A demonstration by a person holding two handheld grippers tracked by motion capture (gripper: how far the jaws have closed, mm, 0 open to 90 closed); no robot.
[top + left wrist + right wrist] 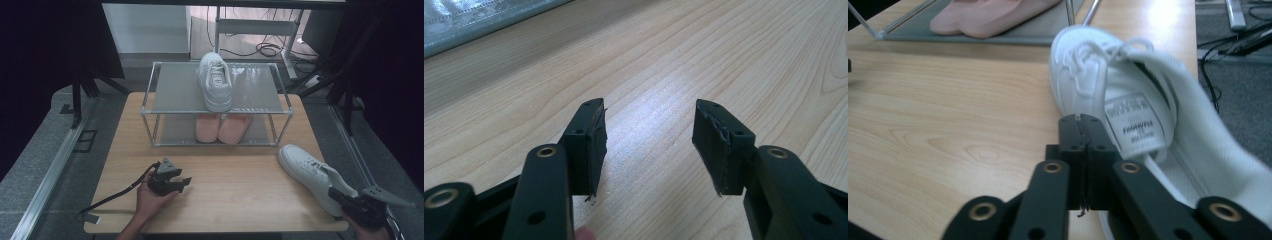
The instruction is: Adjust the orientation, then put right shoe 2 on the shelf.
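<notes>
Your right gripper has its jaws pressed together, pad to pad, with nothing visibly between them; they sit at the collar of the white shoe, just beside its tongue label, and whether they pinch the collar edge cannot be told. That shoe lies on the table near the right edge, toe toward the rack and heel toward you.

Your left gripper rests low on the table, well apart from the shoe, its jaws spread wide over bare wood, holding nothing.

Surroundings: the two-tier rack stands at the far half of the table. A second white shoe sits on its top shelf, toe toward you. Pink slippers lie side by side on the lower shelf, directly below it. The rack's front right post stands just beyond the toe of the shoe on the table. Open wood lies between the two grippers.

Hidden or unclear: in the high view your right hand and the shoe's heel are cut by the lower right corner of the frame, and the gripper body covers the contact point. The slippers' far ends are masked by the top shelf. In the right gripper view the label print is too blurred to read.
</notes>
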